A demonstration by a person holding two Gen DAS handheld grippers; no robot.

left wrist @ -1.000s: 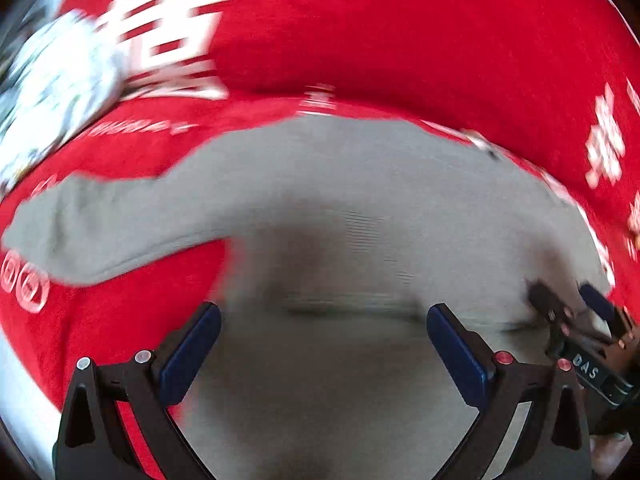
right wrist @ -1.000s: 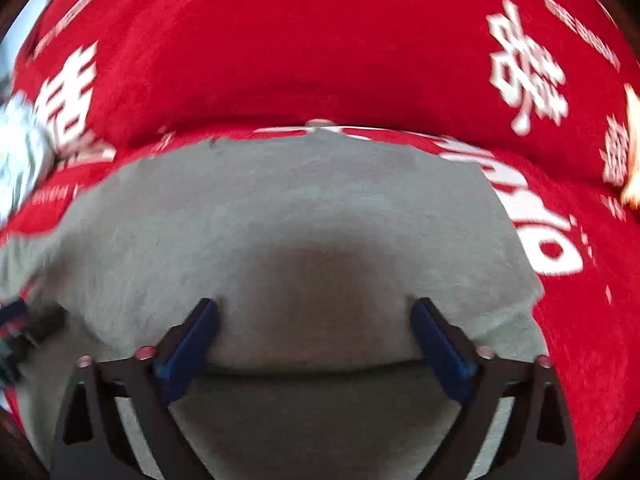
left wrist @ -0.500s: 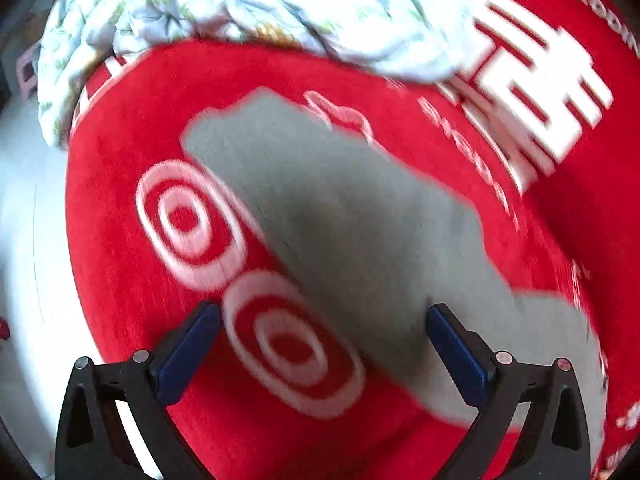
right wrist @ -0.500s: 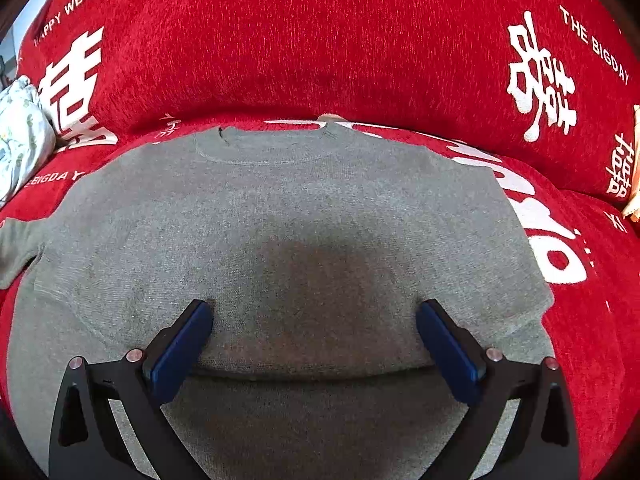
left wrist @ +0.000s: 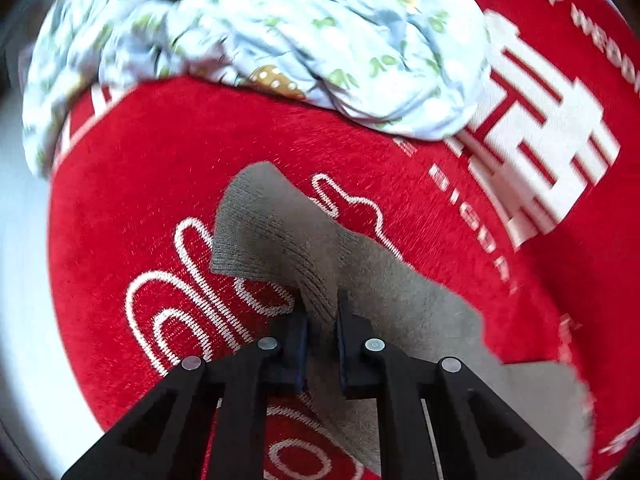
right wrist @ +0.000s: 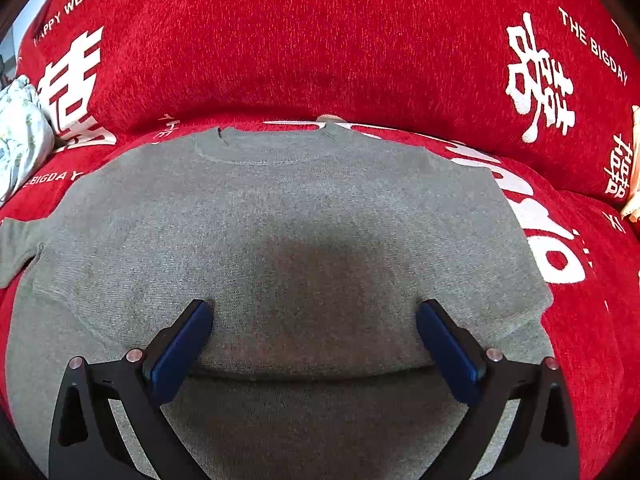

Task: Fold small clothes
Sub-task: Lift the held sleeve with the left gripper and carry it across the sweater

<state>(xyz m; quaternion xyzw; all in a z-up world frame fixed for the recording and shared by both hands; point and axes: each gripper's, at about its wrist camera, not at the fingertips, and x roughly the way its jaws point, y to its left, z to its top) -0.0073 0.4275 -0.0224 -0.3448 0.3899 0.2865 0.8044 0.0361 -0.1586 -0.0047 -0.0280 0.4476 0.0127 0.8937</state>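
Note:
A small grey knit sweater (right wrist: 312, 216) lies flat on a red sofa seat, neckline toward the backrest. Its right side is folded in; its left sleeve (left wrist: 272, 224) stretches out sideways. My left gripper (left wrist: 320, 312) is shut on that sleeve just behind the ribbed cuff, which stands up a little off the seat. My right gripper (right wrist: 314, 328) is open and empty, hovering over the lower middle of the sweater's body, blue pads (right wrist: 180, 352) wide apart.
A crumpled pale blue floral cloth (left wrist: 256, 36) lies heaped beyond the sleeve; it also shows at the left edge of the right wrist view (right wrist: 20, 136). The red cover (right wrist: 320, 40) with white lettering drapes seat and backrest. A pale object (right wrist: 634, 168) sits at the far right.
My left gripper swung left from the sweater's body to the sleeve, then closed on it near the cuff. My right gripper stayed open over the body and barely moved.

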